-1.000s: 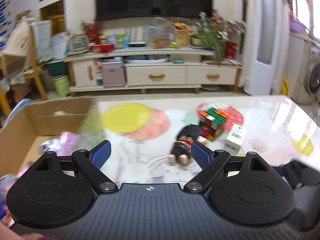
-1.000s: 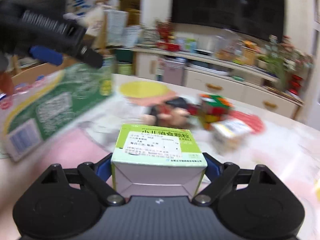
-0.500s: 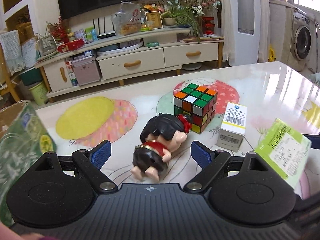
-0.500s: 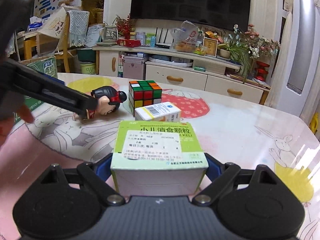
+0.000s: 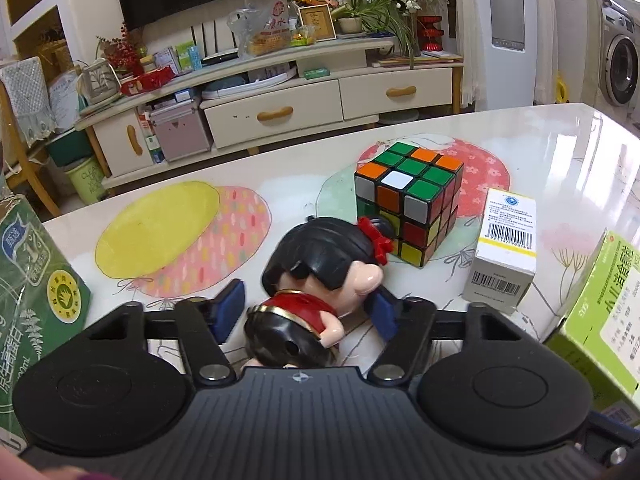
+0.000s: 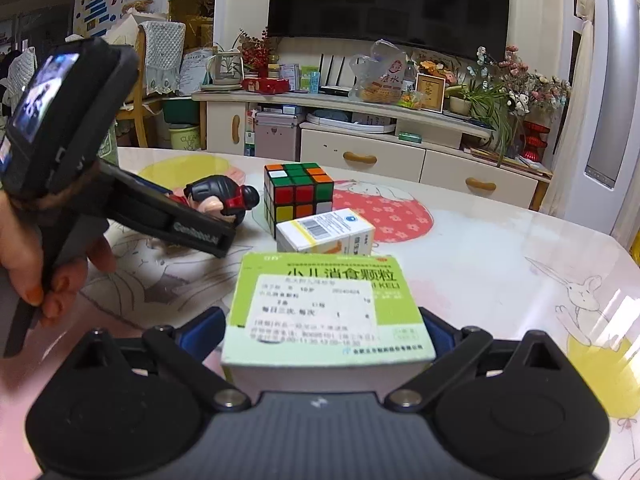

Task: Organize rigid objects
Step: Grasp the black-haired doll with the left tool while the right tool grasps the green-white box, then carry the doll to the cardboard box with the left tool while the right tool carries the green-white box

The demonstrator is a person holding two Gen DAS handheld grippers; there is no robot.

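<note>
a: doll [image 5: 320, 280] first. it lies on its side on the table [image 5: 580, 148], about mid-way across and toward the near edge, head touching or almost touching the cube [image 5: 412, 200]. where is the left claw [image 5: 306, 312] on it?

b: around it. the doll's red body and dark base sit between the two blue pads [image 5: 228, 310], and the jaws are closing on it. i see a thin gap at the left pad, and the right pad is partly hidden behind the doll's arm, so i can't say the pads press yet.

a: so the step in hand?

b: picking up the doll, by my reading. the next move calls for finishing the squeeze on that rounded, glossy body, then lifting straight up so the head clears the cube. a round, smooth shape like that may twist or slip between flat pads.

a: and the right claw [image 6: 322, 336]?

b: the green box [image 6: 326, 312] sits between its pads, near the table's near edge. those jaws are opening, so i judge it is letting the box go there. whether the pads still touch its sides, i can't tell; the box hides them.

a: anything else close?

b: a small white box [image 5: 506, 252] stands just right of the cube, between it and the green box. a green carton [image 5: 32, 292] is at the left edge.
</note>
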